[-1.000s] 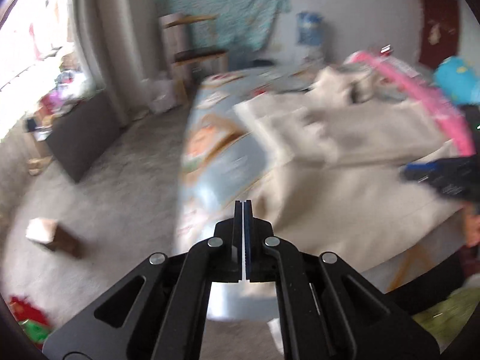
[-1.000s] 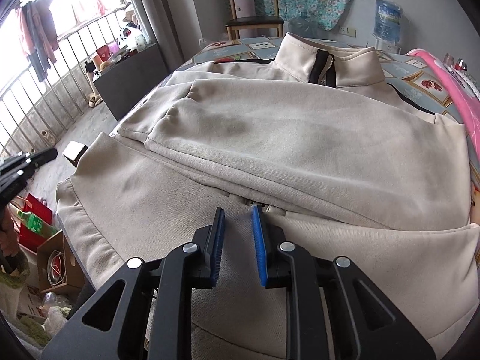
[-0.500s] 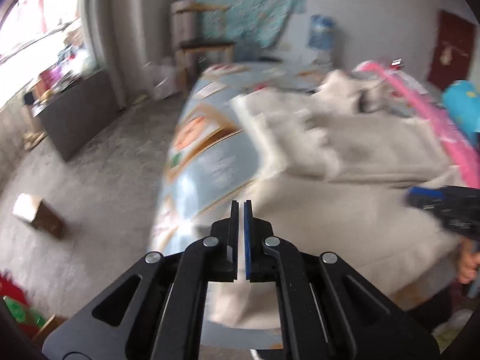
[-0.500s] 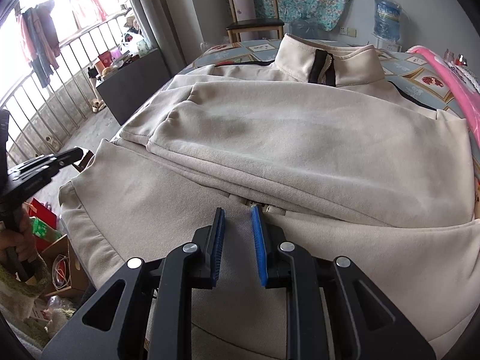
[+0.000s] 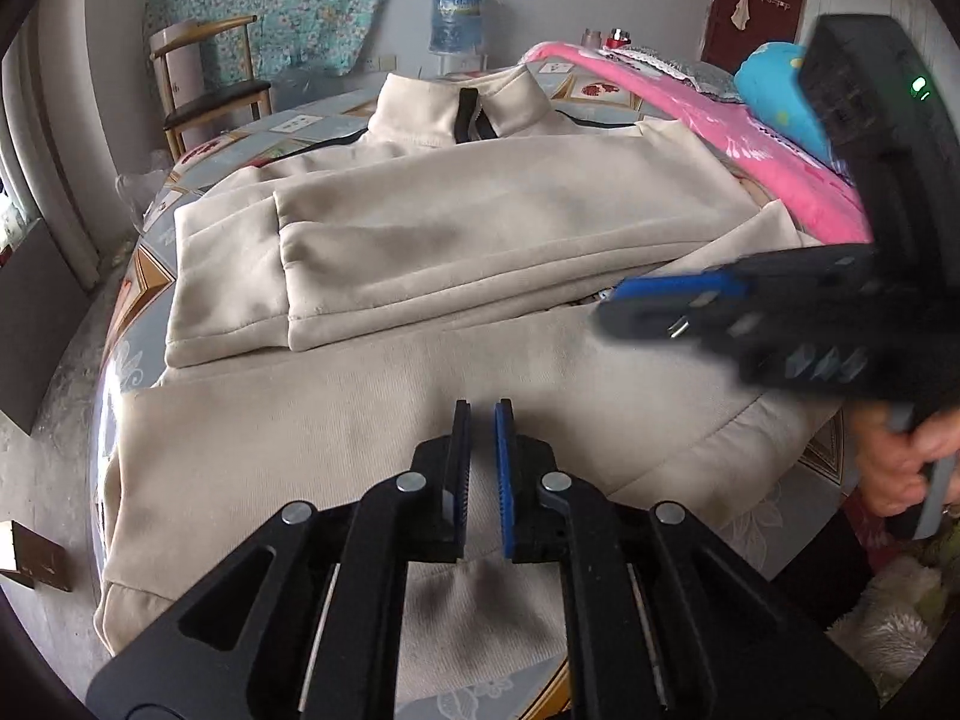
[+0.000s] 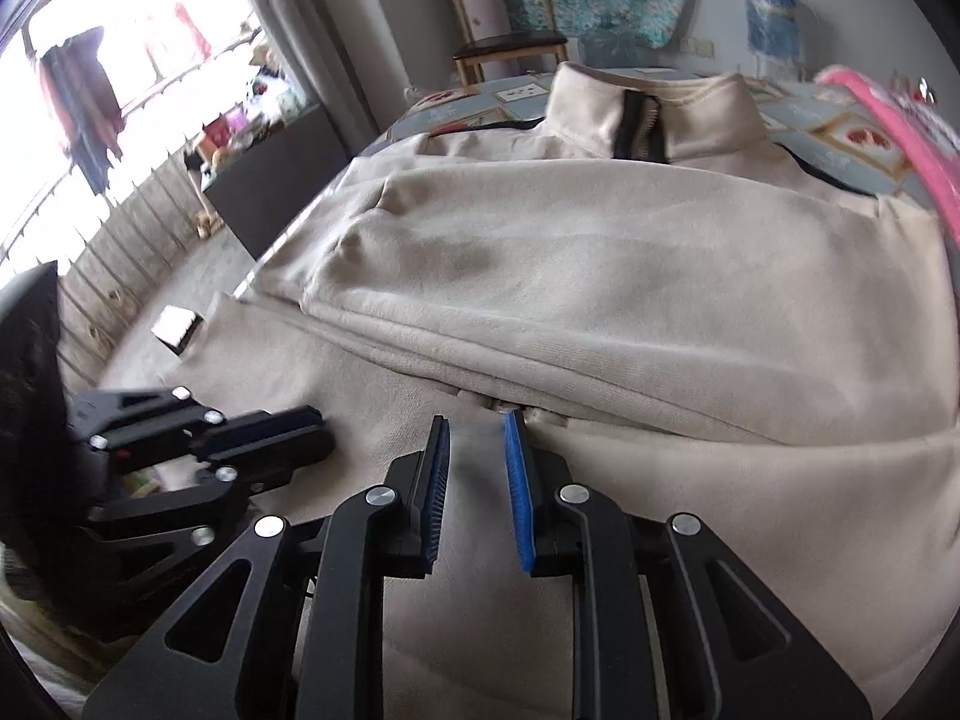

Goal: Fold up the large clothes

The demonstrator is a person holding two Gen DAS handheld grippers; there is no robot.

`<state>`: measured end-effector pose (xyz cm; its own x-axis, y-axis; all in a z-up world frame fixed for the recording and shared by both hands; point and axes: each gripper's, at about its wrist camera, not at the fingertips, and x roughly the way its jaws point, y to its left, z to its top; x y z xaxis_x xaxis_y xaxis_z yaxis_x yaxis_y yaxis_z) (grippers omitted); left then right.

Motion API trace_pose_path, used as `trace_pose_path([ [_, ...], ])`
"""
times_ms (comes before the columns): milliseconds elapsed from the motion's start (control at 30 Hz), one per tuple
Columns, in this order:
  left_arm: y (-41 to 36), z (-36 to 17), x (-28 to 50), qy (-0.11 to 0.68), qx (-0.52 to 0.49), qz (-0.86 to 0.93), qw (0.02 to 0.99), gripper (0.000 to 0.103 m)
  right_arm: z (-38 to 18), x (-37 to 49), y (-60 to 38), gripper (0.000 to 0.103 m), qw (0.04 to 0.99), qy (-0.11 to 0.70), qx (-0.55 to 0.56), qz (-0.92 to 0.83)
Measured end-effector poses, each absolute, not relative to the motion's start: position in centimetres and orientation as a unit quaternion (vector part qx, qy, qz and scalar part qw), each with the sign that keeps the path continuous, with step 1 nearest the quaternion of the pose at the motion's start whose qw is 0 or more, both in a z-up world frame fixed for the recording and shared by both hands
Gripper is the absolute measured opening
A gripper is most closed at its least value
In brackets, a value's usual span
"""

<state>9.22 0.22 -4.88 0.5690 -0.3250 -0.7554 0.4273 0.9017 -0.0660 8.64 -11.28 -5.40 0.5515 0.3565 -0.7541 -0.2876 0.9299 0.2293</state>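
A beige zip-collar jacket (image 5: 480,222) lies flat on the bed, both sleeves folded across its chest and the black zipper at the collar (image 6: 642,126) far from me. My left gripper (image 5: 482,414) hovers over the jacket's lower part; its jaws are opening, a narrow gap with nothing between the pads. My right gripper (image 6: 474,426) sits just before the folded sleeve's edge, its jaws a little apart and empty. In the left wrist view the right gripper (image 5: 672,300) juts in from the right, held by a hand (image 5: 900,468). The left gripper (image 6: 264,438) shows at the left of the right wrist view.
A patterned sheet (image 5: 144,276) covers the bed. A pink blanket (image 5: 720,138) lies along the right side. A wooden chair (image 5: 204,78) and a water bottle (image 5: 459,15) stand behind. A small box (image 5: 33,552) lies on the floor, left. A dark cabinet (image 6: 282,180) stands by the window.
My left gripper has swung from the bed's left edge in over the jacket's lower part, close beside the right gripper, and its jaws have parted slightly. The right gripper has barely moved.
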Motion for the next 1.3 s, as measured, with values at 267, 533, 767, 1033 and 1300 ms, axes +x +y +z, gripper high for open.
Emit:
trace_pose_path([
  [267, 0.2, -4.8, 9.5, 0.415, 0.053, -0.212, 0.883, 0.009, -5.1, 7.1, -21.9, 0.018, 0.896, 0.443, 0.032, 0.002],
  [533, 0.5, -4.8, 9.6, 0.416, 0.051, -0.216, 0.882, 0.009, -5.1, 7.3, -22.3, 0.016, 0.893, 0.449, 0.004, -0.021],
  [767, 0.4, -4.7, 9.7, 0.417, 0.056, -0.224, 0.879, 0.009, -2.1, 2.4, -15.6, 0.019, 0.890, 0.427, 0.011, 0.158],
  [1033, 0.5, -4.7, 9.7, 0.416, 0.053, -0.226, 0.879, 0.009, -6.6, 2.1, -9.9, 0.019, 0.863, 0.452, -0.019, 0.226],
  [1300, 0.5, -4.8, 9.8, 0.417, 0.053, -0.229, 0.878, 0.009, -3.0, 1.1, -12.4, 0.018, 0.884, 0.429, -0.013, 0.184],
])
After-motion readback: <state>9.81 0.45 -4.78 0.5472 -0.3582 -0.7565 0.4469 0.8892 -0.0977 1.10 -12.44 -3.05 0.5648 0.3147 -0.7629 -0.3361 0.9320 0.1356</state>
